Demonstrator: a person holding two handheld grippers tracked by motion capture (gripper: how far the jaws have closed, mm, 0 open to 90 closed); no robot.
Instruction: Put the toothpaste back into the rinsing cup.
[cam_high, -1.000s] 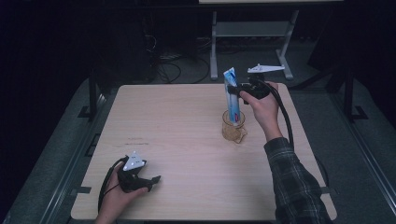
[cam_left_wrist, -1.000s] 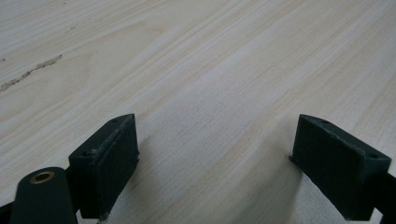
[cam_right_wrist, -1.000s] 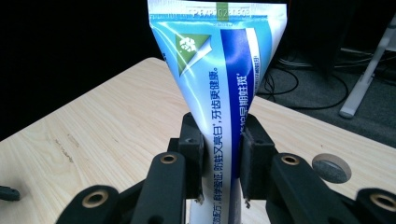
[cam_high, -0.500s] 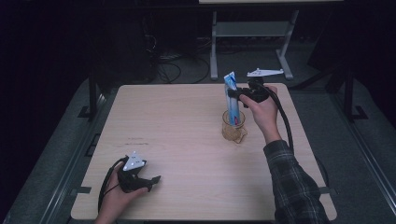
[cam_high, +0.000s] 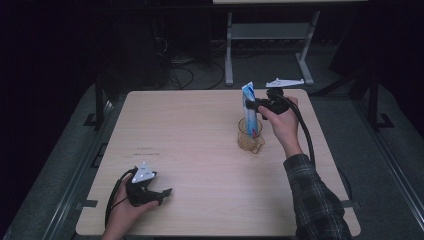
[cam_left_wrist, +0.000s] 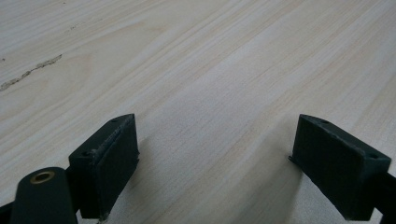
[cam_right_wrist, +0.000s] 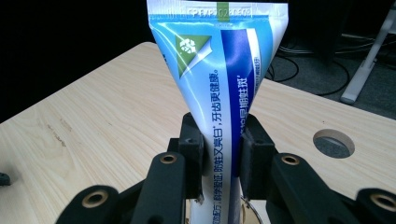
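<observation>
Blue toothpaste tube (cam_right_wrist: 219, 98) x1 clamped in right tongs (cam_right_wrist: 219, 161) over 1 cup (cam_high: 249, 134); left tongs (cam_left_wrist: 215, 163) agape, empty.

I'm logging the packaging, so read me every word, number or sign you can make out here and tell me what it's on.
On the toothpaste tube held upright by the right gripper:
"EXP" followed by digits on the top crimp, too blurred to read in full.
White symbol on a green triangle, too small to identify.
"牙齿更健康" along the white band; the remaining Chinese lines are too unclear to read.
Nothing readable elsewhere.

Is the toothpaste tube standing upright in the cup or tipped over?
Upright. The toothpaste tube stands crimped end up, its lower end inside the cup, with the right gripper clamped on its middle.
</observation>
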